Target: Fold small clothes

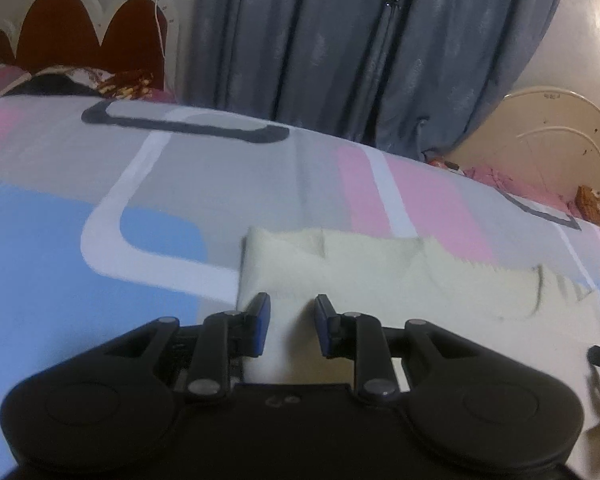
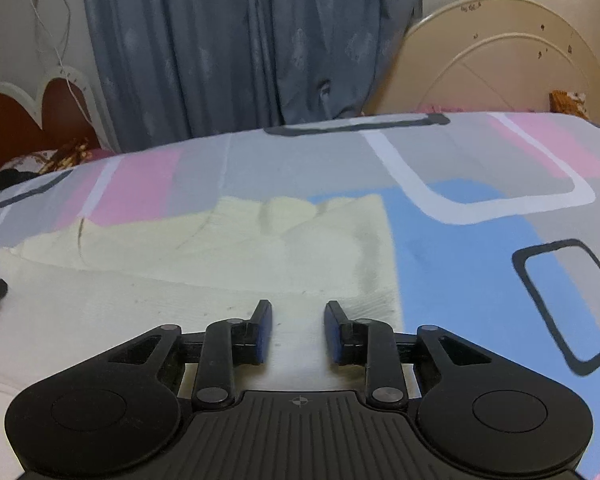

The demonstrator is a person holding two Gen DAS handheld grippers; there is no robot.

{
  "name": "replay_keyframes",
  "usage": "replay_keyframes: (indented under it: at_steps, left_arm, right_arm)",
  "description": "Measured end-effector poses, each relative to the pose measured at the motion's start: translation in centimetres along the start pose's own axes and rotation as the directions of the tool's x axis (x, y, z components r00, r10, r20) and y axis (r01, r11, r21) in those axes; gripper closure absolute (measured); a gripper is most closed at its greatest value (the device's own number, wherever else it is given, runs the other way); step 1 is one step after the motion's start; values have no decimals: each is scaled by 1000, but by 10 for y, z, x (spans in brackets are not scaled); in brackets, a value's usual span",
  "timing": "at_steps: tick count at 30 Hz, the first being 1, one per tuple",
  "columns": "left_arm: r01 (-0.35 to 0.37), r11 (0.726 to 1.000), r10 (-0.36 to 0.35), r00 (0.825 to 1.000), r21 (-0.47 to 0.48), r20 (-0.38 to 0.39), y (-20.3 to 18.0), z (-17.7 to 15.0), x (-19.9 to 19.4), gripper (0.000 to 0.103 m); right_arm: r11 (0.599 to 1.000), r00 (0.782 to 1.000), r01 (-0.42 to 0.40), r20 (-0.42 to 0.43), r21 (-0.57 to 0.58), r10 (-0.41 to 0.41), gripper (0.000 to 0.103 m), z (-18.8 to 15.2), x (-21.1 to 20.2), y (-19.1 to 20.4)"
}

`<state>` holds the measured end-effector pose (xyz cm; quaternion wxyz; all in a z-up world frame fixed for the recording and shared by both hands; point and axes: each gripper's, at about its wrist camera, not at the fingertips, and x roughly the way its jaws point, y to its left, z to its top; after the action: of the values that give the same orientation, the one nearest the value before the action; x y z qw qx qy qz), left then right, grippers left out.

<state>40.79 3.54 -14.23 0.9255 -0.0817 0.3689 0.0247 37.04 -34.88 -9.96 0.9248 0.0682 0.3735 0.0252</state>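
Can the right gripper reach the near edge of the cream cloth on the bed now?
Probably yes. The right gripper is open above the cream cloth, and nothing lies between its fingers and the fabric.

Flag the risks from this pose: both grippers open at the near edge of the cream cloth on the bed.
1. The left gripper and right gripper are open with cloth between the fingers; closing could pinch the bedsheet too.
2. The cloth is already layered, so a grip may catch only the top layer.
3. The far edge is bunched; folding now could lock in wrinkles.
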Motion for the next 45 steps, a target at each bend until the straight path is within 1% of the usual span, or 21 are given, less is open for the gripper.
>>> replay_keyframes:
  at_steps: [2, 4, 6, 8, 10, 13, 17, 20, 21, 23, 25, 28, 31, 33, 35, 36, 37, 39, 40, 44, 45]
  left_arm:
    - [-10, 1000, 10, 1000, -16, 2, -1, 4, 2, 79]
    - [2, 999, -2, 1000, -32, 5, -4, 4, 0, 76]
    - [-2, 1000, 2, 1000, 11, 6, -10, 3, 2, 75]
    - [-13, 999, 13, 1000, 46, 10, -13, 0, 3, 75]
    - [-17, 999, 17, 1000, 44, 5, -13, 1, 2, 75]
    - [-24, 997, 24, 1000, 67, 0, -15, 1, -2, 74]
    - [-26, 997, 27, 1000, 74, -5, -18, -2, -9, 68]
    - [-25, 996, 26, 1000, 87, -12, -21, -6, -15, 60]
    - [-29, 995, 30, 999, 97, -13, -23, -8, -17, 57]
    - [-40, 993, 42, 999, 115, -14, -26, -11, -21, 56]
    - [-35, 993, 37, 999, 114, -12, -27, -15, -30, 56]
    - [-5, 994, 6, 1000, 111, -14, -32, -22, -43, 52]
    - [10, 990, -8, 1000, 139, -16, -41, -32, -52, 51]
    - [17, 988, -14, 1000, 157, -21, -46, -39, -55, 49]
    - [9, 983, -3, 999, 181, -34, -48, -49, -53, 48]
    - [1, 980, 6, 999, 198, -37, -48, -54, -51, 48]
    - [-4, 975, 9, 1000, 224, -19, -48, -58, -51, 48]
    - [-19, 963, 21, 1000, 268, -5, -50, -62, -53, 47]
    - [-24, 962, 26, 1000, 273, -4, -51, -63, -55, 47]
    - [-32, 974, 36, 999, 225, -12, -50, -58, -68, 48]
    - [-23, 977, 26, 1000, 212, -9, -49, -58, -74, 48]
  right_arm:
    - [1000, 1000, 12, 3, -5, -12, 75, 1, 0, 2]
    - [1000, 1000, 13, 7, -1, -13, 75, 4, -4, 5]
    - [999, 1000, 4, 14, -42, -3, 75, 3, -6, 12]
    - [995, 1000, 31, 4, -90, -30, 75, 1, 1, 15]
    - [997, 999, 32, 5, -74, -32, 74, 2, 2, 8]
    - [997, 999, 37, 9, -64, -37, 74, 5, -2, 2]
    - [998, 999, 38, 18, -50, -37, 72, 3, -8, -2]
    - [996, 999, 49, -2, -80, -49, 71, -2, -5, -2]
    - [996, 999, 50, -5, -71, -51, 71, -1, -6, -3]
    - [998, 999, 51, -13, -38, -51, 71, 2, -11, -6]
    - [1000, 1000, 22, 0, -19, -22, 71, 3, -22, -5]
    - [998, 1000, -17, 14, -65, 18, 71, -2, -36, 7]
    - [995, 998, -57, -14, -83, 56, 71, -10, -40, 16]
    - [994, 998, -64, -29, -93, 62, 71, -17, -39, 20]
    - [992, 998, -56, -37, -112, 52, 71, -24, -38, 21]
    - [991, 999, -36, -40, -129, 32, 71, -26, -37, 21]
    - [991, 999, -28, -39, -132, 23, 71, -27, -35, 17]
    - [993, 999, -11, -37, -116, 7, 71, -28, -34, 5]
    - [995, 999, -13, -37, -99, 9, 71, -28, -35, 0]
    - [996, 999, 0, -46, -87, -4, 71, -27, -44, -5]
    - [997, 999, -3, -43, -78, -1, 71, -26, -49, -3]
